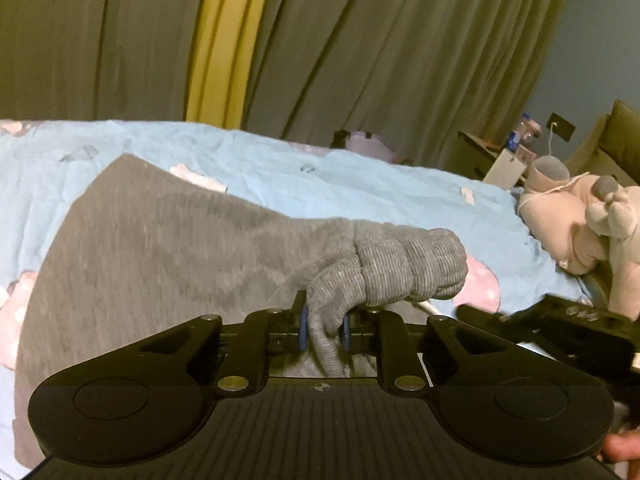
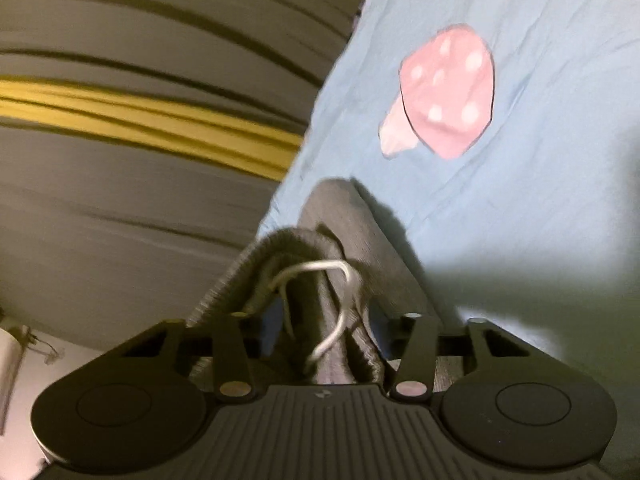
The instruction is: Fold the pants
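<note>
Grey knit pants (image 1: 160, 248) lie spread over a light blue bedsheet (image 1: 280, 168). My left gripper (image 1: 324, 330) is shut on a bunched ribbed cuff or waistband (image 1: 408, 268) of the pants, held just above the bed. The right gripper's black body (image 1: 560, 328) shows at the right edge of the left wrist view. In the right wrist view, my right gripper (image 2: 324, 332) is shut on the ribbed waistband of the pants (image 2: 348, 232), with a white drawstring (image 2: 340, 280) looped between the fingers. That view is tilted and blurred.
The sheet (image 2: 520, 200) has pink mushroom prints (image 2: 444, 92). A pink and grey plush toy (image 1: 592, 224) lies at the bed's right end. Grey and yellow curtains (image 1: 320, 40) hang behind the bed. A bedside stand with bottles (image 1: 516, 136) is at the far right.
</note>
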Motion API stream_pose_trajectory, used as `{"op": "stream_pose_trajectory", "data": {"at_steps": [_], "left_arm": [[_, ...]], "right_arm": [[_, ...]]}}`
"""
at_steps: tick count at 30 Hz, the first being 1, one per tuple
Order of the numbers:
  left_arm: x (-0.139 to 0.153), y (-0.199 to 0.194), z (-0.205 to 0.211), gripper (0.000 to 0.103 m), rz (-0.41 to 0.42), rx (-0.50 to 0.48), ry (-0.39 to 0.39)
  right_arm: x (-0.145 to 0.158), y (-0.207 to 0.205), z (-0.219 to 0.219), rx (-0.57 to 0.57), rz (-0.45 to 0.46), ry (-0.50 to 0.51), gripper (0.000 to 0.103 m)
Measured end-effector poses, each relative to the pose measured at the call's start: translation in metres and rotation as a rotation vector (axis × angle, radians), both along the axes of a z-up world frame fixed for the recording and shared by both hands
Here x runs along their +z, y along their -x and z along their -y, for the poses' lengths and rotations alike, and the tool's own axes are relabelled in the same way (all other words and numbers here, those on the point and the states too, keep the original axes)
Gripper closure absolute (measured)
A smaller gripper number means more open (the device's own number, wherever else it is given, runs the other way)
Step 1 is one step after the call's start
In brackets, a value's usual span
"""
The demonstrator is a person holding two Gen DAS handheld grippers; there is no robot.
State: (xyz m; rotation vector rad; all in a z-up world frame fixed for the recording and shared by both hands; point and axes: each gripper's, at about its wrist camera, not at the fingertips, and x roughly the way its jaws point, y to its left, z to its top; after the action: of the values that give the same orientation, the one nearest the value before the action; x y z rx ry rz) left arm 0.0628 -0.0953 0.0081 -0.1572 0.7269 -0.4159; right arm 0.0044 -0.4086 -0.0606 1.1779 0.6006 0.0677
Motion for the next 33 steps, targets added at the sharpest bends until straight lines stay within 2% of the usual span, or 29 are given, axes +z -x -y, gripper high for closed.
{"op": "stream_pose_trajectory", "data": {"at_steps": [1, 2, 3, 4, 7, 10, 11, 13, 15, 19, 21, 22, 23, 24, 25, 26, 27, 28, 30, 32, 33], "left_arm": [[0.001, -0.001, -0.001, 0.085, -0.004, 0.003, 0.007], [0.001, -0.001, -0.004, 0.085, -0.011, 0.006, 0.015], [-0.001, -0.003, -0.002, 0.085, -0.016, 0.007, 0.018], [-0.001, -0.003, -0.003, 0.085, -0.017, 0.006, 0.018], [0.002, -0.004, -0.002, 0.085, -0.008, 0.002, 0.012], [0.009, -0.004, -0.003, 0.085, -0.001, 0.007, 0.033], [0.011, -0.005, -0.003, 0.086, 0.003, 0.008, 0.037], [0.015, -0.006, -0.003, 0.086, 0.016, 0.001, 0.035], [0.017, -0.005, -0.003, 0.086, 0.018, -0.009, 0.036], [0.013, 0.000, 0.004, 0.086, 0.003, -0.046, 0.014], [0.008, 0.001, 0.008, 0.084, -0.030, -0.069, 0.012], [0.005, 0.002, 0.010, 0.079, -0.051, -0.078, 0.015], [0.002, 0.003, 0.010, 0.075, -0.075, -0.087, 0.020], [0.001, 0.005, 0.010, 0.071, -0.081, -0.089, 0.038], [0.000, 0.007, 0.009, 0.059, -0.089, -0.098, 0.048], [-0.001, 0.010, 0.007, 0.042, -0.094, -0.110, 0.056], [-0.001, 0.015, 0.004, 0.036, -0.075, -0.113, 0.069], [0.000, 0.020, 0.003, 0.028, -0.057, -0.112, 0.060], [0.000, 0.028, 0.003, 0.027, -0.041, -0.132, 0.014], [-0.001, 0.036, -0.002, 0.024, -0.053, -0.147, 0.001], [-0.002, 0.039, -0.007, 0.022, -0.065, -0.152, 0.012]], "right_arm": [[0.000, -0.003, -0.003, 0.000, -0.003, 0.015, 0.064], [0.000, -0.006, -0.004, -0.003, -0.003, 0.032, 0.076], [0.001, -0.008, -0.004, -0.005, -0.004, 0.055, 0.084], [0.002, -0.009, -0.005, -0.014, -0.010, 0.079, 0.098], [0.014, -0.001, -0.010, -0.050, 0.041, 0.145, 0.099], [0.026, -0.002, -0.027, 0.039, 0.143, 0.128, 0.099], [0.027, -0.004, -0.037, 0.071, 0.140, 0.142, 0.099], [0.019, -0.014, -0.058, 0.142, 0.067, 0.200, 0.099], [0.001, -0.023, -0.075, 0.220, -0.010, 0.177, 0.099], [-0.008, -0.032, -0.092, 0.321, -0.003, 0.144, 0.098], [-0.013, -0.033, -0.088, 0.343, -0.005, 0.068, 0.097], [-0.015, -0.030, -0.081, 0.320, -0.009, 0.034, 0.092], [-0.016, -0.026, -0.071, 0.292, -0.011, 0.002, 0.078], [-0.016, -0.024, -0.062, 0.276, -0.026, -0.021, 0.078], [-0.016, -0.020, -0.050, 0.256, -0.023, -0.057, 0.075], [-0.015, -0.015, -0.037, 0.236, -0.013, -0.100, 0.070], [-0.014, -0.011, -0.026, 0.235, -0.020, -0.136, 0.069], [-0.011, -0.006, -0.016, 0.209, -0.004, -0.145, 0.061], [0.002, 0.008, 0.002, 0.144, 0.020, -0.098, 0.054], [0.015, 0.019, 0.014, 0.061, 0.043, -0.021, 0.028], [0.021, 0.025, 0.018, 0.027, 0.052, 0.030, 0.024]]}}
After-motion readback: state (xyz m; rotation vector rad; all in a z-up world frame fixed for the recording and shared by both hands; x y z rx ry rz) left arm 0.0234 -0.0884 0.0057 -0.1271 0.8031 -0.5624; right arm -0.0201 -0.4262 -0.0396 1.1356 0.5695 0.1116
